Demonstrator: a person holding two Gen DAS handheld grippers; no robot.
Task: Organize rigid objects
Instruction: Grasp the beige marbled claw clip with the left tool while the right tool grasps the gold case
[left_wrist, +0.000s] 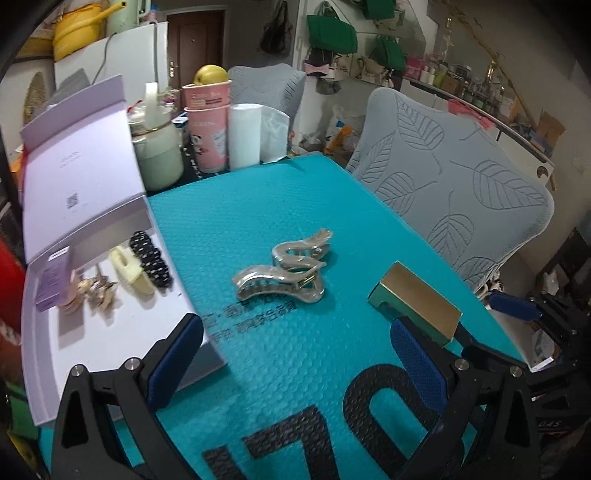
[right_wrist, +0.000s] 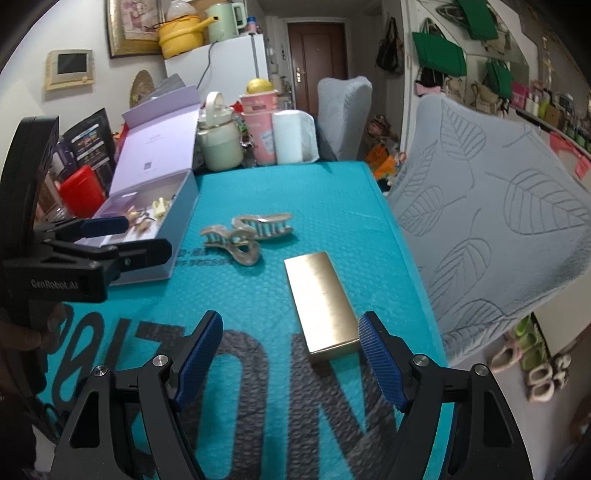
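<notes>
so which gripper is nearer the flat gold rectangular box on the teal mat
Right. The right gripper is open with the gold box's near end by its right finger; the left gripper sits further left.

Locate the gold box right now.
The gold box lies flat on the teal mat, just ahead of the open right gripper near its right finger, with the two hair claws beyond it.

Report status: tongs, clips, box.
Both tongs, left and right, open, empty. Two clear hair clips and gold box loose on mat. Nothing blocking.
</notes>
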